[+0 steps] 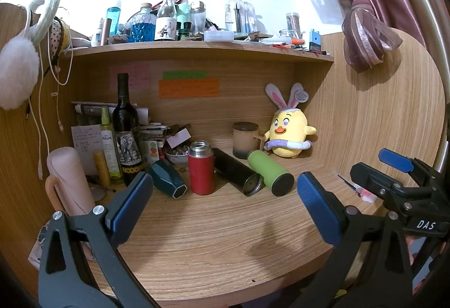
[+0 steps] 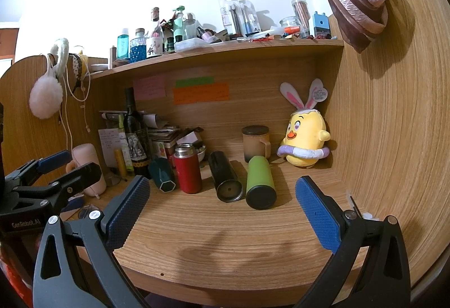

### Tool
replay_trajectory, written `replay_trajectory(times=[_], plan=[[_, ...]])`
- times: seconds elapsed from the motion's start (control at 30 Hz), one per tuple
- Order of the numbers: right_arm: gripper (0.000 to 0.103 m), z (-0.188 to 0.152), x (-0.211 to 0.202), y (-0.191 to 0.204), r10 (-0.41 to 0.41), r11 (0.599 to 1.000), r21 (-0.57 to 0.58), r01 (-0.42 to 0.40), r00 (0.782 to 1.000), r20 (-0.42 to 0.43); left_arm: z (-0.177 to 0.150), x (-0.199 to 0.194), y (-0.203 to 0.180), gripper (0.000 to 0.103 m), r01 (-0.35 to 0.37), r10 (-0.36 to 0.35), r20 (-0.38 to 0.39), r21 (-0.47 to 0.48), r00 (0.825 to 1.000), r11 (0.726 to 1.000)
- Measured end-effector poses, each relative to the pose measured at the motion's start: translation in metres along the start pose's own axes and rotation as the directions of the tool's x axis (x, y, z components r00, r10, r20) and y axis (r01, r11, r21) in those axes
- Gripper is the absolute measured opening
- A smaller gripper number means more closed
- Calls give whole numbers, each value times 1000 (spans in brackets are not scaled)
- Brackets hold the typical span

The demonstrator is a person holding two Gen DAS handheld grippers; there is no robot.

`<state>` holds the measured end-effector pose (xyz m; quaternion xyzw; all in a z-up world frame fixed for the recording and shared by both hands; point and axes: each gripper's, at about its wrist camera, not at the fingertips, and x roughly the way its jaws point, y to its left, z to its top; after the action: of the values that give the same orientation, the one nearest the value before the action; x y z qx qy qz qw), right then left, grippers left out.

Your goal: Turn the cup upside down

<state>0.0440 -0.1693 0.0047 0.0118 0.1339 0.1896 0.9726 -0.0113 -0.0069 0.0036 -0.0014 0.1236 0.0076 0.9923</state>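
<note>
so both tools are empty. the left hand-held gripper [image 1: 223, 196] has its blue pads spread wide with nothing between them, and the right hand-held gripper [image 2: 222, 199] is spread just as wide, also holding nothing. both hover above the front of the wooden counter [image 1: 213, 234], well short of the row of drinkware at the back.

from the left tool, the red cup [image 1: 200, 167] stands at about 12 o'clock, a touch toward 11, upright with its steel mouth open to the ceiling. from the right tool the same red cup [image 2: 187, 168] sits nearer 11 o'clock, farther off its centre line. my guess is this is the thing to turn over, since it is the only one standing mouth up, so its long axis is vertical and a grip across the body from the front looks the natural start. the left tool seems the better lined up.

close neighbours matter. a teal cup [image 1: 167, 178] lies tipped on its side just beside it at 9 o'clock, and a black flask [image 1: 237, 171] lies on its side just at 3 o'clock, base end toward the cameras. a green flask [image 1: 270, 173] lies beyond that, nearer the right tool's 12 o'clock. wide pads may brush either neighbour on the way in.
</note>
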Motion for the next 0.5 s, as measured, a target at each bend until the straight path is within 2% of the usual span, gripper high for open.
replay_trajectory(times=[0.5], plan=[[103,0,-1,1,0,1000,0,0,1000,0,1,0,0,103,0,0,0,-4,1000,1000]])
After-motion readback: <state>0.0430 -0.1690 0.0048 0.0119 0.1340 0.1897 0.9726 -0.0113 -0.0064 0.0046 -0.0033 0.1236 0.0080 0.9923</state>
